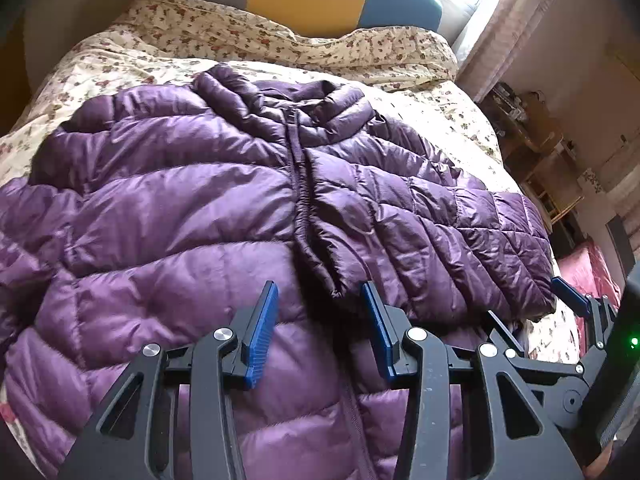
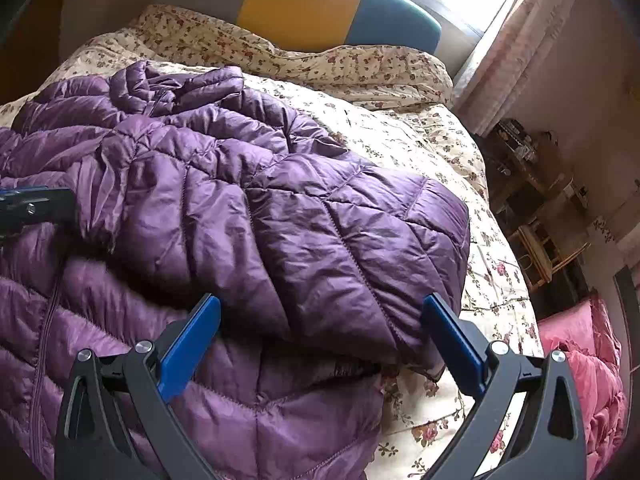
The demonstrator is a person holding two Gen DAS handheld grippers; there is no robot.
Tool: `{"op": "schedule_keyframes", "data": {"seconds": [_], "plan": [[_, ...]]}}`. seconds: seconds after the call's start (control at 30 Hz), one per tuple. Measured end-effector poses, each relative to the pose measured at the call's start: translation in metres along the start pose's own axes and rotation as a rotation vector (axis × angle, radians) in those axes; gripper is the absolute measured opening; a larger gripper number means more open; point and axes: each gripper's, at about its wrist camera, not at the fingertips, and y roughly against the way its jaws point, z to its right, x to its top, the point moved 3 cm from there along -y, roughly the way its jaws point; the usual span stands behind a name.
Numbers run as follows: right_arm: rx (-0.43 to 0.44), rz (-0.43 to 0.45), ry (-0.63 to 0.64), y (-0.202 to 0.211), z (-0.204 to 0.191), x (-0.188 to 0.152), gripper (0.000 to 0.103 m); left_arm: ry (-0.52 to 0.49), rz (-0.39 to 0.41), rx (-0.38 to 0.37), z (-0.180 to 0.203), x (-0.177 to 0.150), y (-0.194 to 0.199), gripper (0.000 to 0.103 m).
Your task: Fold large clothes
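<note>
Floral bedspread (image 2: pixel 436 152) covering bed, yellow-and-blue headboard panel (image 2: pixel 304 4) behind, pink curtain (image 2: pixel 516 44) by window, pink quilt (image 2: pixel 592 360) at right, cluttered wooden shelves (image 1: pixel 536 136).

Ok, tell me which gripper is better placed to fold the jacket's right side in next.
Right, probably. The right gripper is open with the folded-over sleeve and the jacket's outer edge just ahead of it. The left gripper sits over the zipper at mid-body, with nothing pinched.

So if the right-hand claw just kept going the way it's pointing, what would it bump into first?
Most likely the folded-over sleeve of the purple jacket, right ahead between the open right gripper's fingers. Depth is hard to judge here.
</note>
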Motion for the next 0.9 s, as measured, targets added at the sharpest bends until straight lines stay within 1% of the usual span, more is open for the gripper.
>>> {"op": "schedule_keyframes", "data": {"seconds": [0.03,0.07,0.1,0.17,0.33,0.57,0.6,0.77,0.9], "plan": [[0.001,0.000,0.000,-0.001,0.000,0.001,0.100,-0.004,0.003,-0.015,0.002,0.002,-0.003,0.034],[0.003,0.000,-0.001,-0.001,0.001,0.001,0.100,-0.004,-0.003,-0.012,0.003,0.003,-0.007,0.021],[0.005,0.000,-0.003,-0.002,0.001,0.001,0.100,-0.002,-0.007,-0.014,0.004,0.004,-0.009,0.016],[0.009,0.000,-0.004,-0.002,0.001,0.002,0.100,-0.006,0.009,-0.016,0.003,0.005,-0.010,0.009],[0.032,0.016,-0.032,0.001,0.001,0.006,0.100,0.004,0.043,0.007,-0.010,0.005,-0.004,0.007],[0.095,0.025,-0.098,0.007,0.001,0.013,0.100,0.035,0.076,0.046,-0.036,0.005,0.013,0.007],[0.107,0.031,-0.114,0.009,0.001,0.015,0.100,0.035,0.085,0.059,-0.040,0.005,0.016,0.007],[0.161,0.040,-0.209,0.012,0.008,0.022,0.101,0.054,0.093,0.069,-0.056,0.006,0.025,0.007],[0.169,0.026,-0.288,0.006,0.015,0.026,0.100,0.071,0.105,0.092,-0.070,0.004,0.033,0.007]]}}
